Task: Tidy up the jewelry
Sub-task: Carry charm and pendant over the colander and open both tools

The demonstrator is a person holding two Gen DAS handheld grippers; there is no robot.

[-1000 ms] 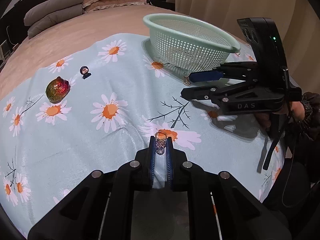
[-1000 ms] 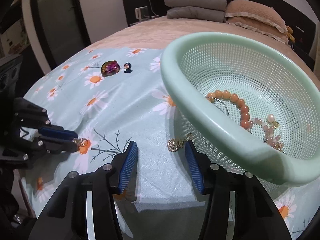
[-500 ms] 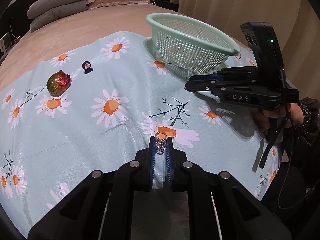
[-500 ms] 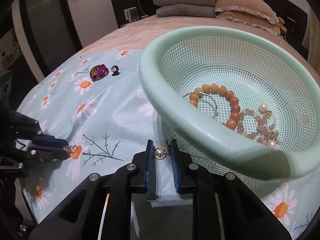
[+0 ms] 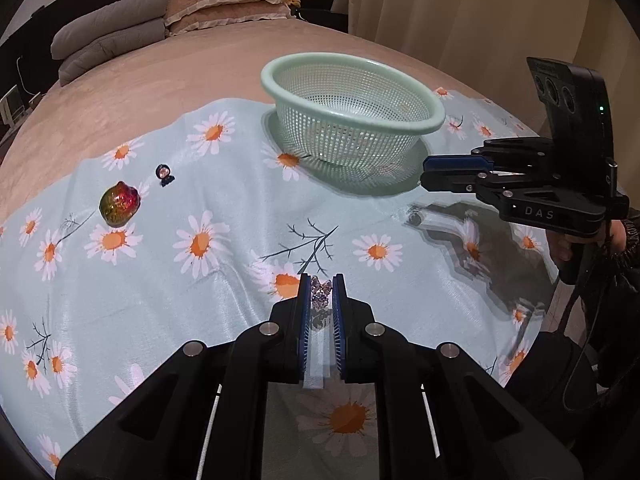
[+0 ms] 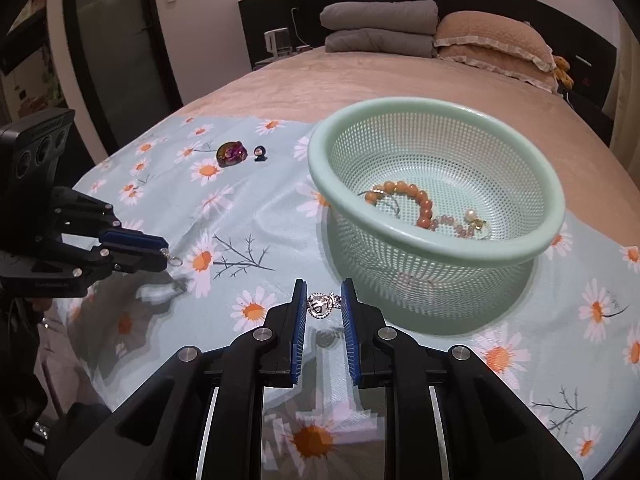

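Pinching a small silver pendant (image 6: 321, 305) above the daisy cloth (image 6: 240, 216) beside the green basket (image 6: 404, 240), the right gripper (image 6: 322, 304) is risking a slip; the left gripper (image 5: 321, 294) is clamping a crystal charm (image 5: 321, 295), which could likewise drop short.

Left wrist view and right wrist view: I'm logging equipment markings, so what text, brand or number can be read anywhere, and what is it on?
"DAS": pale letters on the side of the right gripper, seen in the left wrist view.
Embossed line on the left gripper body in the right wrist view: too small and dark to read.
Nothing readable on the basket, the daisy cloth or the jewelry.
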